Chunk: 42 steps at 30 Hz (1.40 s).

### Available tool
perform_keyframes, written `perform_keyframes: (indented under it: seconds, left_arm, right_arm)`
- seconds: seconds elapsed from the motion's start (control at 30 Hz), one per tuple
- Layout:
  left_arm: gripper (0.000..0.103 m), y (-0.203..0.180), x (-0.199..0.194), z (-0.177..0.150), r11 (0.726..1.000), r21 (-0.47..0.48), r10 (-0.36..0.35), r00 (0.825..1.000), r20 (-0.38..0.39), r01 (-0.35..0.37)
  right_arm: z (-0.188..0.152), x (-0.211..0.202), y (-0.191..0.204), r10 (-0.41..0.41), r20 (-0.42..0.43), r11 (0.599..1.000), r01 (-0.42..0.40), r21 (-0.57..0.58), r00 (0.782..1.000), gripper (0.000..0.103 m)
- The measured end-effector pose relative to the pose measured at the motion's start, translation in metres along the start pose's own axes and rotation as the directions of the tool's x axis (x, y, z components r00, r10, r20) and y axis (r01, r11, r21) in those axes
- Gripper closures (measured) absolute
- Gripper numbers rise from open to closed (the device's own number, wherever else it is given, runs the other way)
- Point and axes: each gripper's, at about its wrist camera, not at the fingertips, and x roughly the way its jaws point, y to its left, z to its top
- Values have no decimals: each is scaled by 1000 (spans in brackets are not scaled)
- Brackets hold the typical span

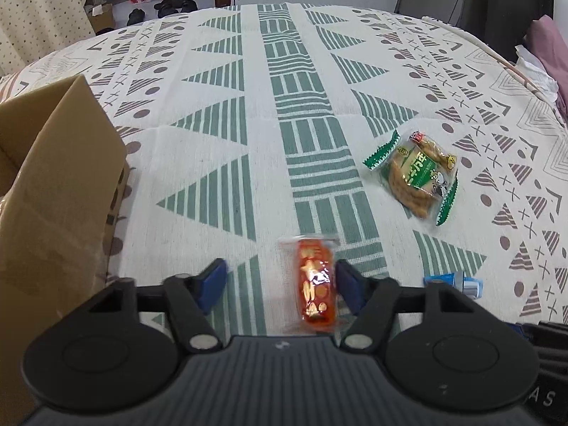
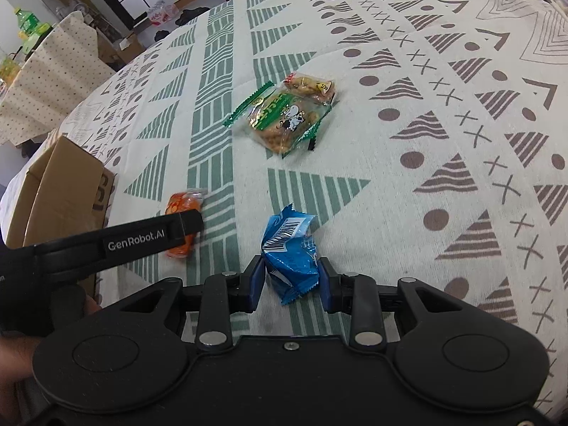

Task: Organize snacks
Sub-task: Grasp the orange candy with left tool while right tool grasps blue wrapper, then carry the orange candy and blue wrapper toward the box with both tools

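From your left wrist view, your left gripper (image 1: 280,284) stands half wide over the patterned counter (image 1: 220,163), with the orange snack packet (image 1: 316,285) lying between the jaws. The right pad (image 1: 349,285) sits against the packet's edge; the left pad (image 1: 213,284) is well apart from it, so nothing is gripped yet. The cardboard box (image 1: 60,184) stands open at the left, near the gripper. Further off lies the green-trimmed biscuit packet (image 1: 413,174), untouched, and a corner of the blue packet (image 1: 452,282) shows at the right.

From your right wrist view, your right gripper (image 2: 291,277) is narrow, its blue pads (image 2: 256,280) pressed on both sides of the crumpled blue packet (image 2: 290,248); it looks held. Your left gripper's finger crosses over the orange packet (image 2: 184,209), just beside the box (image 2: 64,184).

The step in hand, I judge, is picking up two snacks at once. Next you need to centre the orange packet, close on it firmly, and then carry both to the box.
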Motion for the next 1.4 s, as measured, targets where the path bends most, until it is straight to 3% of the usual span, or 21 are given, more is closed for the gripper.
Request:
perform_keyframes:
  seconds: [0.1, 0.13, 0.67, 0.8, 0.93, 1.4]
  left_arm:
    - [69, -3, -3, -2, 1000, 27, 3, 1000, 9, -3]
    - [82, -3, -3, -2, 1000, 29, -10, 1000, 5, 10]
    - [85, -7, -38, -19, 998, 38, -54, 998, 27, 53]
    - [85, 8, -51, -17, 997, -50, -49, 998, 44, 51]
    - [85, 15, -68, -16, 998, -40, -38, 996, 82, 41]
    - [85, 53, -135, -2, 987, -162, 38, 983, 180, -9]
  right_arm:
    - [4, 2, 1, -2, -2, 1000, 2, -6, 1000, 72]
    - [5, 3, 1, -4, -2, 1000, 4, -12, 1000, 72]
    - [7, -12, 20, 30, 32, 998, -28, -54, 999, 73]
    - [3, -21, 25, 43, 48, 998, -40, -56, 998, 73]
    - [2, -27, 31, 59, 61, 997, -56, -47, 996, 73]
    - [16, -64, 70, 132, 170, 991, -126, -48, 976, 73]
